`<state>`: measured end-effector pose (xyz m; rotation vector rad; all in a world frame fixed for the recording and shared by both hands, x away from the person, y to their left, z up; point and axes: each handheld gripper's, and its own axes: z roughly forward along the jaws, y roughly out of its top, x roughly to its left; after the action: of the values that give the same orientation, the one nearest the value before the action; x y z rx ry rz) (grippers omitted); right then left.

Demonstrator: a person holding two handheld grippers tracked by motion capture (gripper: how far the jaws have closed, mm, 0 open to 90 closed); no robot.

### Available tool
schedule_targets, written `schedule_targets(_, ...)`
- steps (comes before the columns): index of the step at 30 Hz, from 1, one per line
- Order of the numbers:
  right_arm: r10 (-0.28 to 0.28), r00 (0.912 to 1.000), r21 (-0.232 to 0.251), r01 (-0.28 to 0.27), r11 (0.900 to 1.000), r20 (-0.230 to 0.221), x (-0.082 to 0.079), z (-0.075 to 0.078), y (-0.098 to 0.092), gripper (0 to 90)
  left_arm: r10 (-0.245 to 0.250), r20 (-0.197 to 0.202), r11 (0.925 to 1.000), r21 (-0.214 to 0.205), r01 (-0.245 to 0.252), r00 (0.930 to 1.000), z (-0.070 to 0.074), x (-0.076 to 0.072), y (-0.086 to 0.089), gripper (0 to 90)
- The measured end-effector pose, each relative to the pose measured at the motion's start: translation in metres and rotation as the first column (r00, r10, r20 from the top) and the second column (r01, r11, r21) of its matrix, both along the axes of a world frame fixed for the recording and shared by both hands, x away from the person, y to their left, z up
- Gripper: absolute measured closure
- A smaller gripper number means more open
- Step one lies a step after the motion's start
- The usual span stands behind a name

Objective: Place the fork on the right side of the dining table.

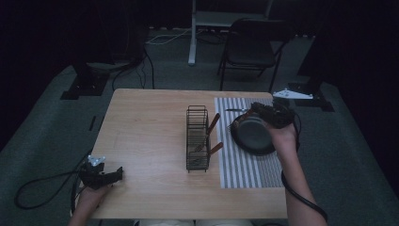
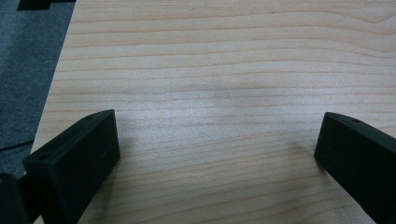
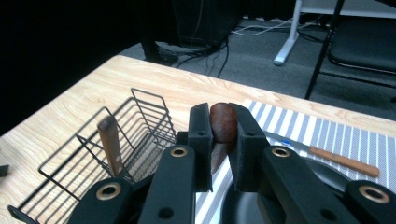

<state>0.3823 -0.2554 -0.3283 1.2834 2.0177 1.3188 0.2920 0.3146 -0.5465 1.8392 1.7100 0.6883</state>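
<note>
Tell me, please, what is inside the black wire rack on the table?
Inside the wire rack, two utensils with wooden handles lean out toward the striped mat. Their lower ends are hidden behind the wires, so I cannot tell which kind of utensil they are.

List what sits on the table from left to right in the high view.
left gripper → wire rack → wooden-handled utensils leaning out of the rack → striped mat → dark pan → right gripper, held over the pan's far edge.
</note>
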Motion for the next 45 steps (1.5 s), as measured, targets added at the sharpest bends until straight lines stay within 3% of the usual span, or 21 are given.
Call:
schedule_targets(10,0.004,0.9999,0.032,-0.004,0.9995,-0.016,-0.023,-0.021,-0.006,80.7,0.0,-0.001,1.0,0.0,0.0,1.0,0.0,0.0,0.0,0.2)
schedule_targets(15,0.007,0.9996,0.074,-0.005,0.9972,-0.026,-0.038,-0.036,-0.012,80.7,0.0,-0.001,1.0,0.0,0.0,1.0,0.0,0.0,0.0,0.2)
schedule_targets(22,-0.009,0.9991,0.07,0.012,0.9975,-0.042,-0.054,-0.053,-0.015,80.7,0.003,-0.001,1.0,-0.001,-0.003,1.0,0.0,0.0,0.0,0.2)
schedule_targets(30,-0.033,0.9983,0.068,0.036,0.997,-0.049,-0.071,-0.063,-0.019,80.6,0.003,0.0,1.0,0.0,-0.003,1.0,0.0,0.0,0.0,0.2)
schedule_targets(32,-0.037,0.9974,0.097,0.043,0.9944,-0.062,-0.079,-0.067,-0.022,80.6,0.003,0.0,1.0,0.0,-0.003,1.0,0.0,0.0,0.0,0.2)
schedule_targets(35,-0.056,0.9958,0.095,0.063,0.9934,-0.072,-0.084,-0.072,-0.024,80.7,0.003,0.0,1.0,-0.001,-0.003,1.0,0.0,0.0,0.0,0.2)
schedule_targets(45,-0.049,0.9936,0.133,0.063,0.9891,-0.101,-0.106,-0.082,-0.025,80.7,0.004,-0.001,1.0,0.0,-0.004,1.0,0.0,0.0,0.0,0.2)
